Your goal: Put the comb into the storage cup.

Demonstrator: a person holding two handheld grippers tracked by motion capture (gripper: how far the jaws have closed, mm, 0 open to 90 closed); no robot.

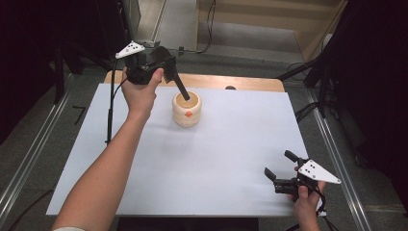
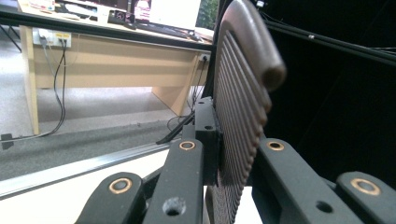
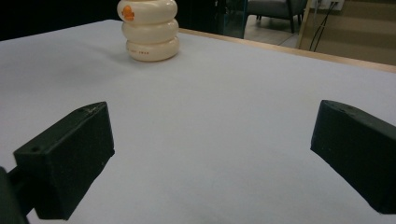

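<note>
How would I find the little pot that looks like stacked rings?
Look at the big white table. Toward its far edge stands a cream holder shaped like three puffy rings, with a small orange mark on its side. A dark ribbed tool, held by the left gripper, pokes into its open top.

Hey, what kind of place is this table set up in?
Probably an office or lab room set up for recording. A white-covered table stands between metal floor rails; behind it are a wooden desk with a wall socket and cables, monitors and an office chair.
</note>
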